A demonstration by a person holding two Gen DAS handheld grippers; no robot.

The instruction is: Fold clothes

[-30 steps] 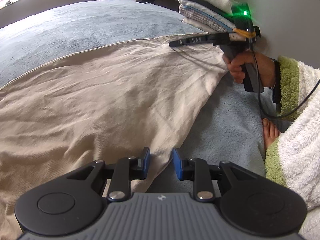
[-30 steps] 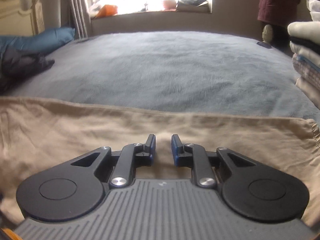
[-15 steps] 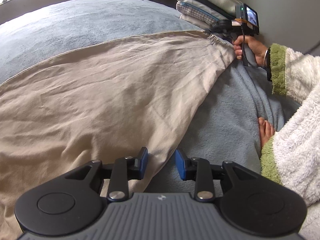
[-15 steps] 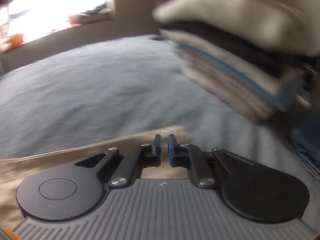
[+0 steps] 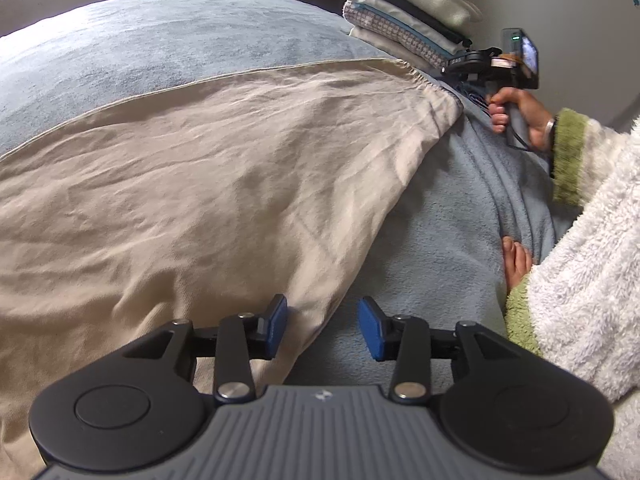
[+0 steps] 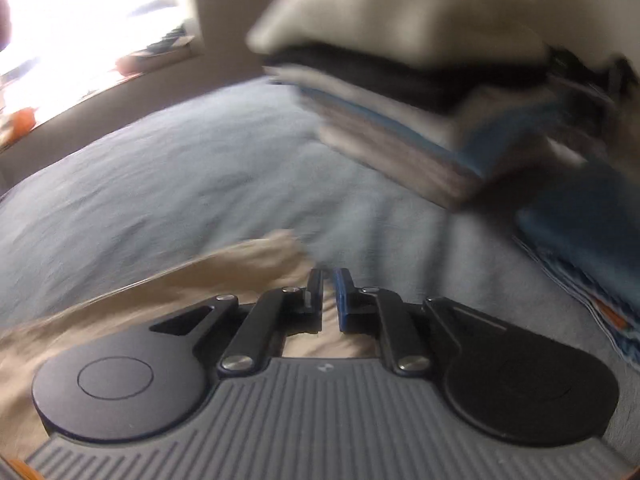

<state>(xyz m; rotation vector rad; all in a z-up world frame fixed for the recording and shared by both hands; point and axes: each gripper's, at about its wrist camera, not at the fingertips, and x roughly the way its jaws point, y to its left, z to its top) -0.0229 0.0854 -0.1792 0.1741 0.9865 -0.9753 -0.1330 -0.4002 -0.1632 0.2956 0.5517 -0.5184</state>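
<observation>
Lying beneath both tongs: beige cloth [image 5: 208, 168]

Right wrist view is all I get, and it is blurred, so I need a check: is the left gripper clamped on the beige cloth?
Observer: No. The left gripper is open, with its jaws either side of the near edge of the beige cloth.
Operator: Is the cloth spread out?
Observer: Mostly. It lies wrinkled across the blue-grey blanket, and its gathered far corner sits just below the right gripper.
Operator: Anything close to that near edge?
Observer: Bare toes rest on the blanket to the right of the cloth, beside a fleecy white sleeve.
</observation>
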